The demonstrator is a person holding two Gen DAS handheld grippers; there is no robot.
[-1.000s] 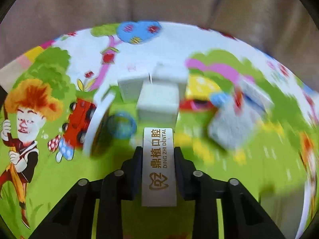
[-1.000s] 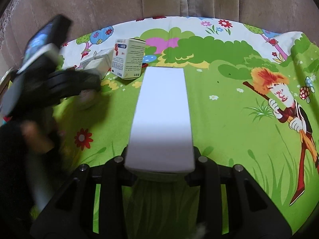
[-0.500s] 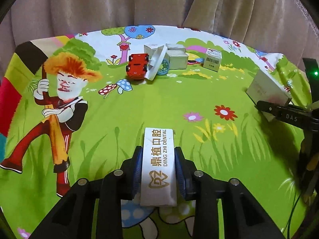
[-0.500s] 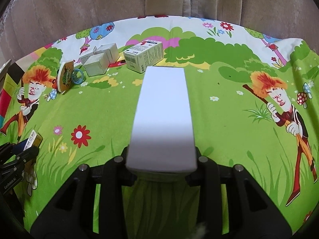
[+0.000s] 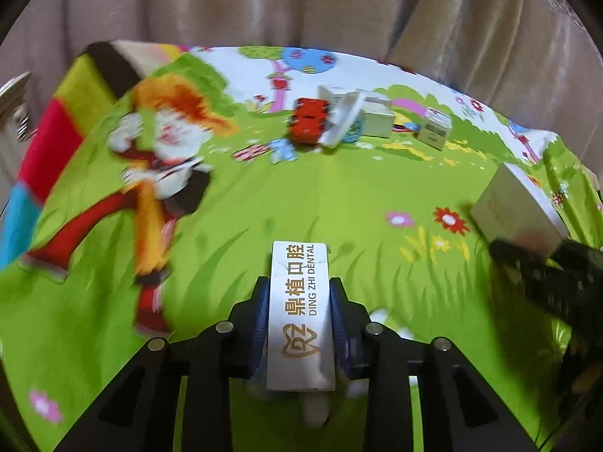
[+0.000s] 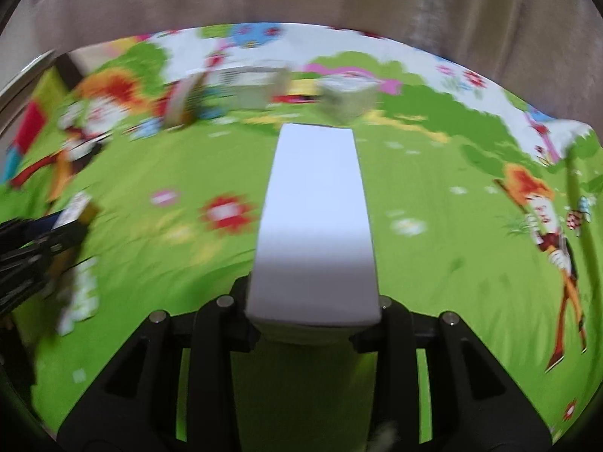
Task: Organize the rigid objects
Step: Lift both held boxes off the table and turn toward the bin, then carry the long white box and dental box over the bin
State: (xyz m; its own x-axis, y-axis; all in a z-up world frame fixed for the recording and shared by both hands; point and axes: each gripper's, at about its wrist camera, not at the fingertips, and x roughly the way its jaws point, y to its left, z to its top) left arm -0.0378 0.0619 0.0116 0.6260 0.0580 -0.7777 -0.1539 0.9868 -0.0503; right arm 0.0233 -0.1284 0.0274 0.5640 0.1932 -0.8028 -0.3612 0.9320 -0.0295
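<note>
— White dental box sat clamped in the left claw; the right claw pinched a plain white carton, both above the cartoon-print worktop.

— Risk?

— Swinging fast, either might've slipped or knocked the far box cluster.

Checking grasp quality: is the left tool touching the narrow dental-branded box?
Touching. The left wrist view shows the left tool with both pads pressed against the dental box sides.

Cartoon-print green cloth over table; beige curtain behind, blurry.
</note>
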